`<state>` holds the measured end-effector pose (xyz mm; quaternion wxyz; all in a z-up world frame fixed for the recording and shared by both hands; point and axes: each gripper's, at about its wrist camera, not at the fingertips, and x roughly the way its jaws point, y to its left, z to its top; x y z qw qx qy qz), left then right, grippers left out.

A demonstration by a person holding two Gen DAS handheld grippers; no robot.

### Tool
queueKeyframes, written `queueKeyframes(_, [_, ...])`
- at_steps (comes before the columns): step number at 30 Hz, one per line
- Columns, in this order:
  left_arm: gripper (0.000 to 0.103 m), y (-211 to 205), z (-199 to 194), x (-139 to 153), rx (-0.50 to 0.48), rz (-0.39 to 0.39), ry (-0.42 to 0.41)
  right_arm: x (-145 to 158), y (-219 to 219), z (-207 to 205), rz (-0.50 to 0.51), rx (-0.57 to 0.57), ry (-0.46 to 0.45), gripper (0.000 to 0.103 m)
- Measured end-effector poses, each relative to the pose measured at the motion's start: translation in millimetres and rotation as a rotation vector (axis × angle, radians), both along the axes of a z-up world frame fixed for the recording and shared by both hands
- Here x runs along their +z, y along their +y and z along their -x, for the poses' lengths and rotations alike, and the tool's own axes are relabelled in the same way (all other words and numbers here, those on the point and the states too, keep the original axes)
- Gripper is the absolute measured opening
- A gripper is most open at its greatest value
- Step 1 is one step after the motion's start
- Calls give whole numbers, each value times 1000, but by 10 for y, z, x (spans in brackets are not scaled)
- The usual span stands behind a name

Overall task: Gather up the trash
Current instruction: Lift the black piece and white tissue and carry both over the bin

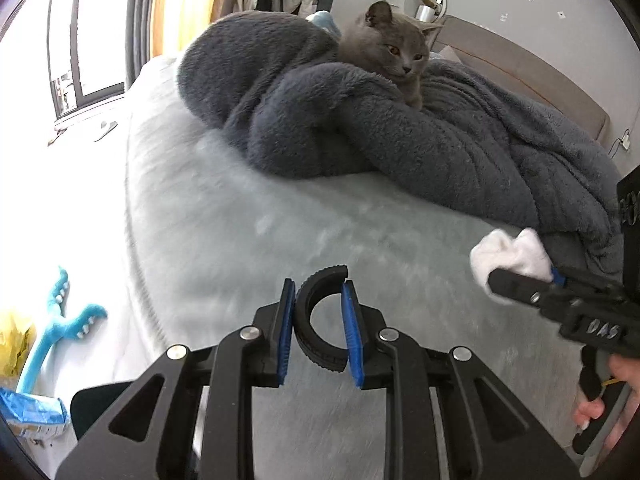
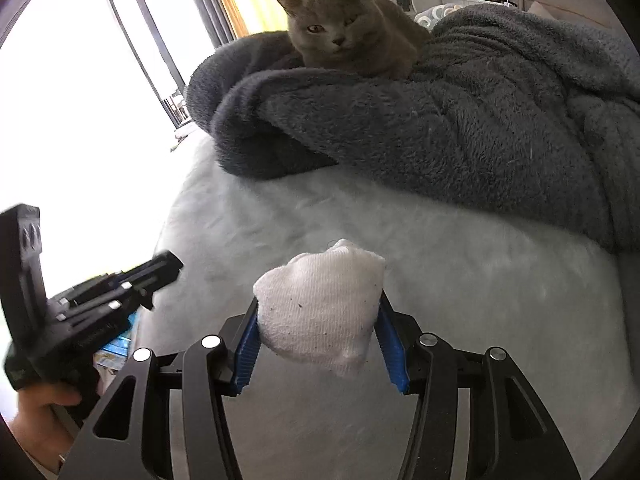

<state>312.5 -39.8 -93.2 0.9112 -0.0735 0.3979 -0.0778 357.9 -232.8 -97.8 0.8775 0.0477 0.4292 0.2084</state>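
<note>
My left gripper (image 1: 319, 322) is shut on a black ribbed half-ring piece (image 1: 316, 320), held above the pale fluffy bed cover (image 1: 248, 216). My right gripper (image 2: 318, 334) is shut on a crumpled white tissue wad (image 2: 320, 304) with small dark specks. In the left wrist view the right gripper (image 1: 520, 280) shows at the right edge with the tissue (image 1: 508, 256) in its tips. In the right wrist view the left gripper (image 2: 168, 268) shows at the left, its tips seen side-on.
A grey cat (image 2: 344, 32) sits on a rumpled dark grey fleece blanket (image 2: 440, 120) at the back of the bed. A blue toy (image 1: 60, 328) and blue packaging (image 1: 32, 408) lie on the floor left of the bed. Windows are at the left.
</note>
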Motion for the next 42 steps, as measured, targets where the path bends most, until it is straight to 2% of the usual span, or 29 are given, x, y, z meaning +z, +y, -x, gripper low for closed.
queueKeyframes(3, [25,78,145,20,15,11,14,82,100,176,0,9,-34,53])
queueKeyframes(11, [25,461,573,58,71,-26,49,176,532,482,8,65,-63,53])
queueKeyframes(16, [25,727,696,-3,114,-24,80,183,799,571,29,106,-76,53])
queueKeyframes(25, [25,988,831,-93,132,-45,118,193,1239,722,47,183,-86,53])
queueKeyframes(31, [25,1221,864,-286,150,-65,165,180,1504,750,41,220,-81,53])
queueKeyframes(39, [25,1563,957,-556,185,-16,244,160,1880,785,24,270,-69,53])
queueKeyframes(42, [25,1667,1010,-644,185,-22,269,133,2041,800,24,289,-63,53])
